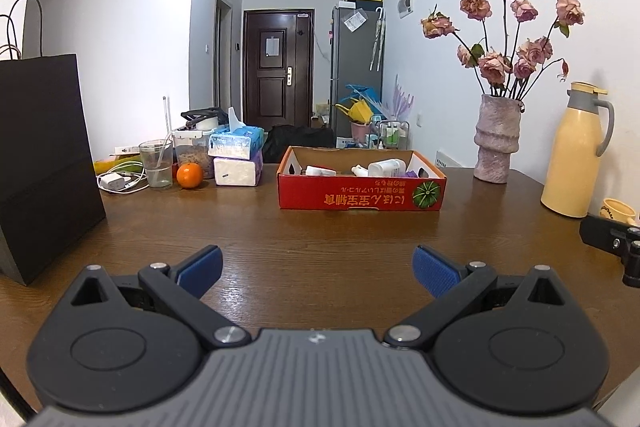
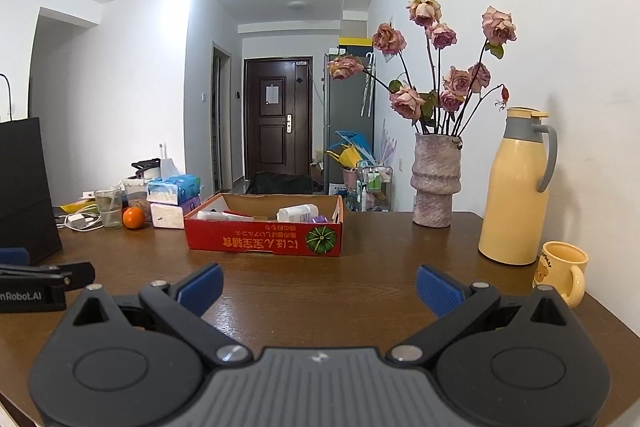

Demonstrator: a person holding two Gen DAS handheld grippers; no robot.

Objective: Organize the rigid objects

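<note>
A shallow red cardboard box (image 1: 362, 193) with a pumpkin picture and upside-down print on its front wall sits toward the far middle of the brown wooden table (image 1: 304, 239). Inside it lie several rigid items: a white bottle (image 1: 386, 167) on its side, a white plug-like piece (image 1: 320, 171) and something purple (image 1: 412, 174) near the right end; the rest is too small to tell.

Left of the box, a stack of two tissue packs (image 1: 238, 157) stands just beside an orange (image 1: 189, 175), a glass (image 1: 156, 163) with a straw-like stick in it, a white charger with its cable (image 1: 116, 182) and a clear food jar (image 1: 192, 151). A tall black paper bag (image 1: 44, 163) stands at the table's left edge. To the right of the box are a rough pinkish vase (image 1: 496, 139) of dried roses, a cream thermos jug (image 1: 574, 151) with a grey handle, and a small yellow mug (image 2: 562, 269) near the table's right edge. The table between the box and both cameras is bare wood.

The left hand-held gripper (image 1: 318, 269) is released, its blue pads wide apart over the table, grasping nothing. The right hand-held gripper (image 2: 319, 287) is likewise spread wide and empty, hanging above the table surface beside the mug.
</note>
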